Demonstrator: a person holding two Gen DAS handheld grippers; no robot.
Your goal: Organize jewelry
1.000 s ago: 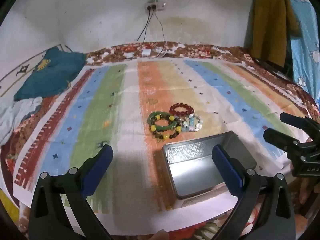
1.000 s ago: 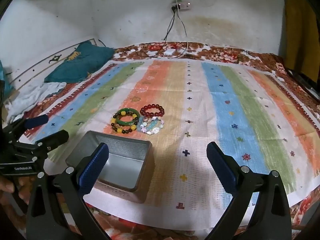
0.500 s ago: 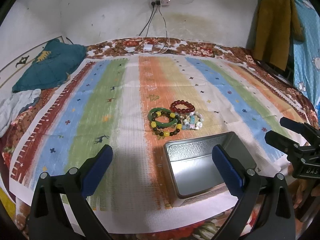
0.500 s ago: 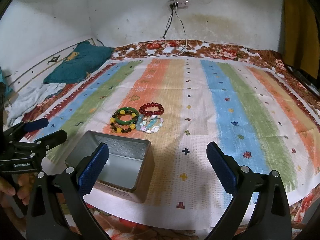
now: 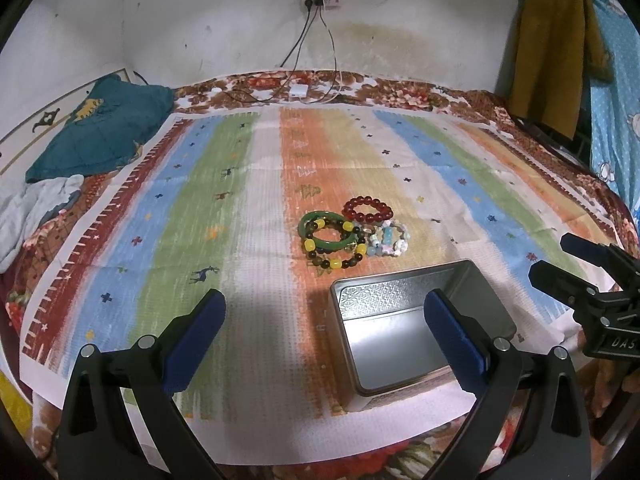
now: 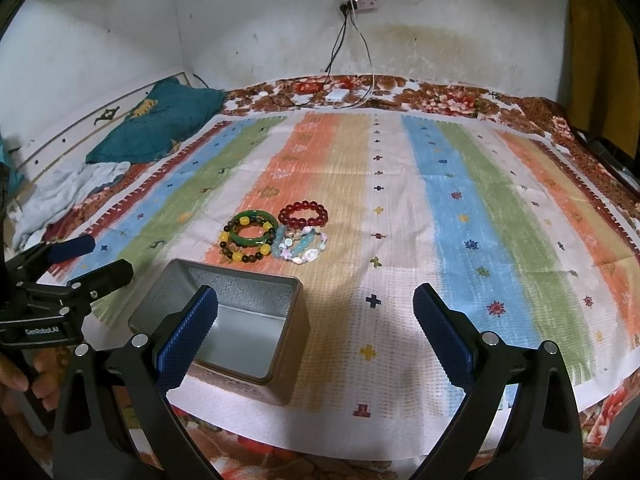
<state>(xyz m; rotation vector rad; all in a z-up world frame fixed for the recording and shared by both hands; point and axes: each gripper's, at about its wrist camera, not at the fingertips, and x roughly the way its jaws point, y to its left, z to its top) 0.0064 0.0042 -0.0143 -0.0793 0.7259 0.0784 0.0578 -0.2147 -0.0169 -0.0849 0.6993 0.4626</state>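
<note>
Several bracelets lie in a cluster on the striped cloth: a green bangle [image 5: 329, 232] [image 6: 254, 230], a brown-and-yellow bead bracelet [image 5: 335, 262] [image 6: 240, 255], a red bead bracelet [image 5: 368, 210] [image 6: 303, 213] and a pale blue-white bead bracelet [image 5: 389, 239] [image 6: 301, 245]. An open, empty metal tin [image 5: 416, 322] [image 6: 224, 318] stands just in front of them. My left gripper [image 5: 324, 332] [image 6: 86, 258] is open, to the tin's left. My right gripper [image 6: 316, 328] [image 5: 560, 258] is open, to the tin's right. Both are short of the bracelets and hold nothing.
The striped cloth [image 5: 180, 200] [image 6: 480, 200] covers a floral bed. A teal pillow [image 5: 100, 128] [image 6: 160, 124] and pale crumpled fabric [image 5: 36, 204] lie at the far left. Cables and a charger [image 5: 298, 90] lie by the back wall. Clothes [image 5: 556, 48] hang at the right.
Both views have tilted slightly upward, so the wall socket shows higher and clearer. Both grippers stay open; the bracelets and tin have not moved.
</note>
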